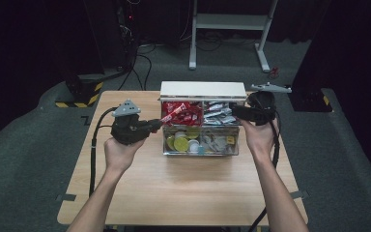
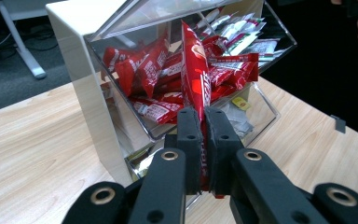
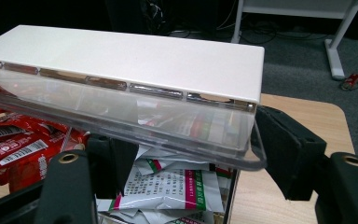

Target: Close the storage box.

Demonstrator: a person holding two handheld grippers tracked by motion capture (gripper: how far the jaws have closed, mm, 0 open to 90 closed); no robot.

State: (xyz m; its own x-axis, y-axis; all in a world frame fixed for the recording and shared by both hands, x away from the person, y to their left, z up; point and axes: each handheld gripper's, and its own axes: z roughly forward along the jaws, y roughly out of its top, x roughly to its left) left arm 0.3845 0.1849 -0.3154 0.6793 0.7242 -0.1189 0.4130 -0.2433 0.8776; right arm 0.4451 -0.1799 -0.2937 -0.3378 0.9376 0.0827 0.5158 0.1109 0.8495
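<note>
A clear organizer box with a white top (image 1: 203, 90) stands at the back middle of the wooden table. My left gripper (image 1: 158, 123) is shut on a red packet (image 1: 173, 115) held at the box's upper left compartment. In the left gripper view the red packet (image 2: 193, 70) stands upright between the jaws of the left gripper (image 2: 203, 126), in front of more red packets. My right gripper (image 1: 235, 112) is open at the box's right end. In the right gripper view the raised clear lid (image 3: 121, 107) lies over the spread jaws of the right gripper (image 3: 196, 144), with white-green packets (image 3: 168, 186) beneath.
The lower compartments hold round yellow pieces (image 1: 183, 142) and small white items. Bare wooden table (image 1: 183, 193) spreads in front of the box. A white desk frame (image 1: 227, 29) stands on the floor behind, and a yellow-black striped base (image 1: 79, 94) sits at the back left.
</note>
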